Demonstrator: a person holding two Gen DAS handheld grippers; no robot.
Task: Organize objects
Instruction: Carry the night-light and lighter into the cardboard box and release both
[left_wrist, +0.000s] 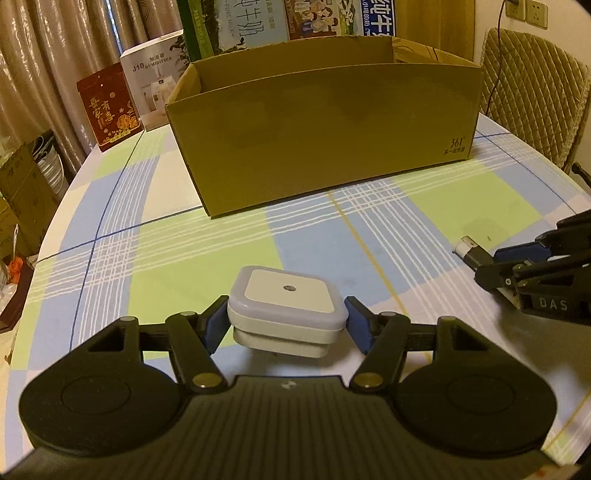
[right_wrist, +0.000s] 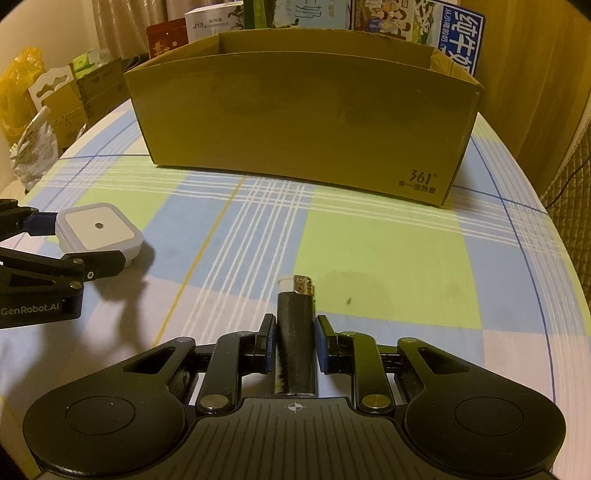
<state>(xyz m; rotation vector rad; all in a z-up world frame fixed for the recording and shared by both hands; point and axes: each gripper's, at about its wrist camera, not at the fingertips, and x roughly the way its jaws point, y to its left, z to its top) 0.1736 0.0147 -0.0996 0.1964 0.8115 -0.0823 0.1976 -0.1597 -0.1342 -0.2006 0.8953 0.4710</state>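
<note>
A white square plug-in night light (left_wrist: 286, 306) sits between the blue pads of my left gripper (left_wrist: 286, 326), which is shut on its sides low over the plaid tablecloth. From the right wrist view the same night light (right_wrist: 98, 229) shows at the far left, inside the left gripper (right_wrist: 85, 240). My right gripper (right_wrist: 294, 332) is shut on a black lighter (right_wrist: 295, 332) whose metal-and-white head points forward. In the left wrist view the lighter (left_wrist: 471, 251) sticks out of the right gripper (left_wrist: 491, 264) at the right edge. An open cardboard box (left_wrist: 325, 140) (right_wrist: 303, 122) stands ahead of both.
The round table (left_wrist: 207, 251) drops off at its left edge. Behind the cardboard box stand a red box (left_wrist: 109, 110), a white humidifier box (left_wrist: 155, 81) and milk cartons (left_wrist: 236, 22). A quilted chair (left_wrist: 532, 96) is at the back right. Cardboard boxes (right_wrist: 66, 99) crowd the floor at the left.
</note>
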